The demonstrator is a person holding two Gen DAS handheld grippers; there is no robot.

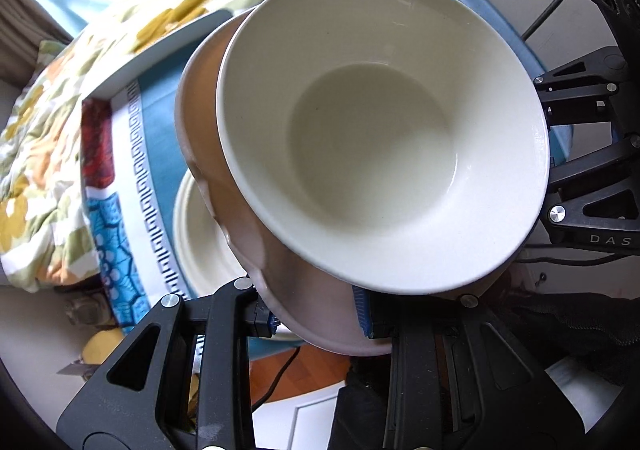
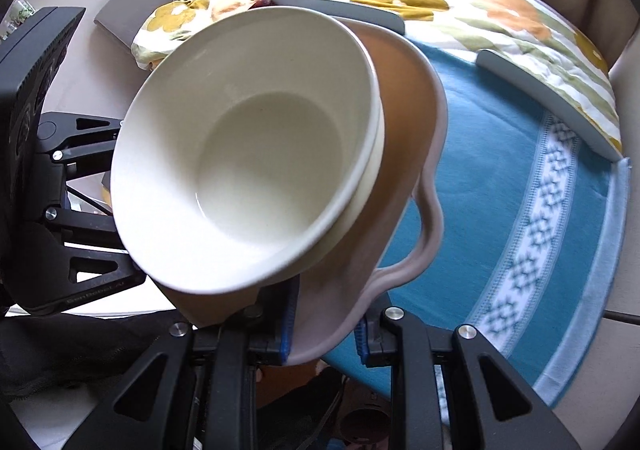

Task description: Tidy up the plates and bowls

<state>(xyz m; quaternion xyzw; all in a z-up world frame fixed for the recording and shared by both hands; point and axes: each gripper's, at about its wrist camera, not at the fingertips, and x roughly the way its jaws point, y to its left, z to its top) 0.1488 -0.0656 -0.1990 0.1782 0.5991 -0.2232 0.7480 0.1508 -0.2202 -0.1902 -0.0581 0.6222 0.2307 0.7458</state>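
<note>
Glossy cream ceramic bowl [image 1: 380,130] nested in wavy-rimmed tan serving dish [image 2: 404,170], held above blue patterned cloth [image 2: 520,170]. Left gripper [image 1: 316,320] clamped at six o'clock on the rim; right gripper [image 2: 324,334] likewise. Pale plate [image 1: 200,242], probably, at eight o'clock.

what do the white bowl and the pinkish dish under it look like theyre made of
Round cream-white bowl: looks like glazed ceramic, going by the smooth glossy surface with bright highlights along its rim. Pale pink dish with a wavy rim and tan inside: probably ceramic or stoneware with a duller, satin finish; its thick, softly rounded edge suggests that, though moulded plastic cannot be ruled out.
</note>
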